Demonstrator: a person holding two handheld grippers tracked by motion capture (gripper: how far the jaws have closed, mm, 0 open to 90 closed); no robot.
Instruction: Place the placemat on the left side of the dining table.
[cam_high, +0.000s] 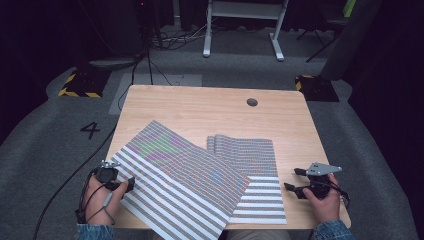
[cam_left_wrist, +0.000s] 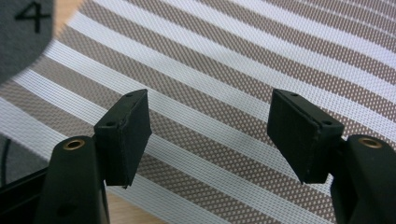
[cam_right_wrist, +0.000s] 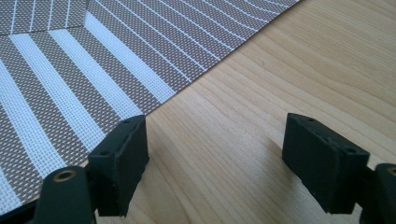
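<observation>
Two striped woven mats on a wooden worktop (cam_high: 200, 107).

Upper mat (cam_high: 180, 175): lies skewed, overlapping the lower mat (cam_high: 255, 165). Its left edge sits directly ahead of and beneath the left gripper (cam_left_wrist: 210, 135), fingers (cam_left_wrist: 126, 135) spread apart, holding nothing.

Lower mat: its right edge lies just left of the right gripper (cam_right_wrist: 215, 158), fingers (cam_right_wrist: 317, 158) spread wide over bare wood, empty.

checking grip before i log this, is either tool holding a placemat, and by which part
Nothing is held. The left tool is open above the top striped placemat, near its left edge. The right tool is open over the bare wooden table.
</observation>
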